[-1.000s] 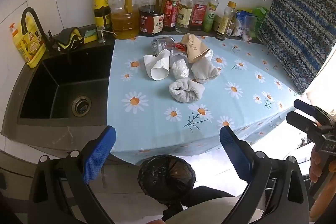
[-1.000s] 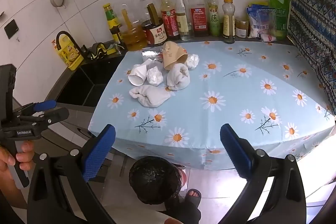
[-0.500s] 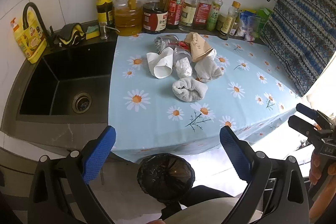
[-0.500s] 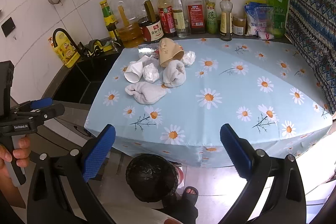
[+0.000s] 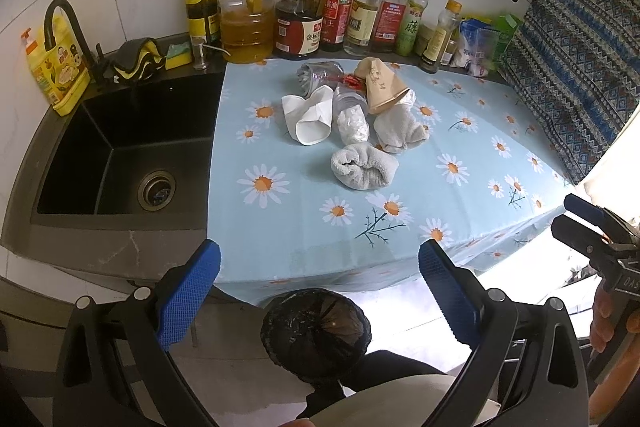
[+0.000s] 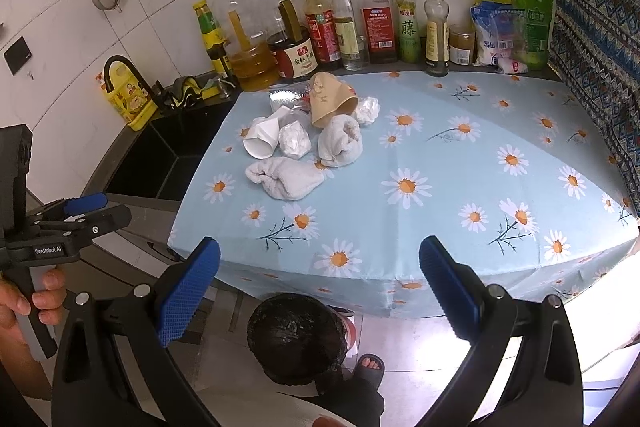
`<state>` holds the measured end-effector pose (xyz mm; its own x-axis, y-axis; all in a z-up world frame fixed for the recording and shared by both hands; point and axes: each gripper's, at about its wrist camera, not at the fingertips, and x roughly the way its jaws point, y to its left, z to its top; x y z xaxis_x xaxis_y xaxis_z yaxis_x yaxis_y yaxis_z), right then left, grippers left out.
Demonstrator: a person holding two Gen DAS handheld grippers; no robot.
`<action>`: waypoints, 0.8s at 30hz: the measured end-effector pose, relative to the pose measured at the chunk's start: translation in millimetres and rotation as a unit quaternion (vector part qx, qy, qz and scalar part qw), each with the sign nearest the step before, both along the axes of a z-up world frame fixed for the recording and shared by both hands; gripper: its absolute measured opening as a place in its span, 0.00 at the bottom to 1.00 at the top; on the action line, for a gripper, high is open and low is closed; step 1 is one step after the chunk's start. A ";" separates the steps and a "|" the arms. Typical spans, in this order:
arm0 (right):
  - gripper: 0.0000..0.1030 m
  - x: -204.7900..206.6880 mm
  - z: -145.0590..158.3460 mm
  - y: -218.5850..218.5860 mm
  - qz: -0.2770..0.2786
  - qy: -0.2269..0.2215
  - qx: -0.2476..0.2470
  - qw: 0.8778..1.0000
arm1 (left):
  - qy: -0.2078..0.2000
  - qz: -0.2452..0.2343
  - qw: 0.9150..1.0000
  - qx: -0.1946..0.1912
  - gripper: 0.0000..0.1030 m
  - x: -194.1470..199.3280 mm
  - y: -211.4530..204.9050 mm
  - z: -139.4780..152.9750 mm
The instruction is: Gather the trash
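Note:
A heap of trash lies on the daisy-print tablecloth (image 5: pixel 304 227): a white paper cup (image 5: pixel 310 117) on its side, a brown paper cup (image 5: pixel 380 87), a crushed clear bottle (image 5: pixel 320 74), crumpled plastic (image 5: pixel 352 119) and two balled grey cloths (image 5: pixel 364 171) (image 5: pixel 398 131). A black-lined bin (image 5: pixel 316 331) stands on the floor below the table's front edge. My left gripper (image 5: pixel 320 291) hangs open above the bin, short of the table. My right gripper (image 6: pixel 320 287) is open too, over the bin (image 6: pixel 296 337). The same heap shows there, with the cloth (image 6: pixel 286 179) nearest.
A black sink (image 5: pixel 112 155) with a faucet (image 5: pixel 64 23) lies left of the cloth. Sauce and oil bottles (image 5: pixel 304 23) line the tiled back wall, bags (image 6: pixel 508 35) at the right. A patterned curtain (image 5: pixel 580 47) borders the right side. A foot in a sandal (image 6: pixel 370 363) is near the bin.
Both grippers have drifted slightly closer to the table; the heap looks a little nearer and lower in view. Both stay open and empty.

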<state>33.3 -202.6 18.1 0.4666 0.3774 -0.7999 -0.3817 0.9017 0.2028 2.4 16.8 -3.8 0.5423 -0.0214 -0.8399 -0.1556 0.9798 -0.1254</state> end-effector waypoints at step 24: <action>0.96 -8.9 1.3 11.0 -0.007 0.001 -0.002 1.000 | 0.007 -0.012 1.000 -0.004 0.94 -10.9 3.8 -4.6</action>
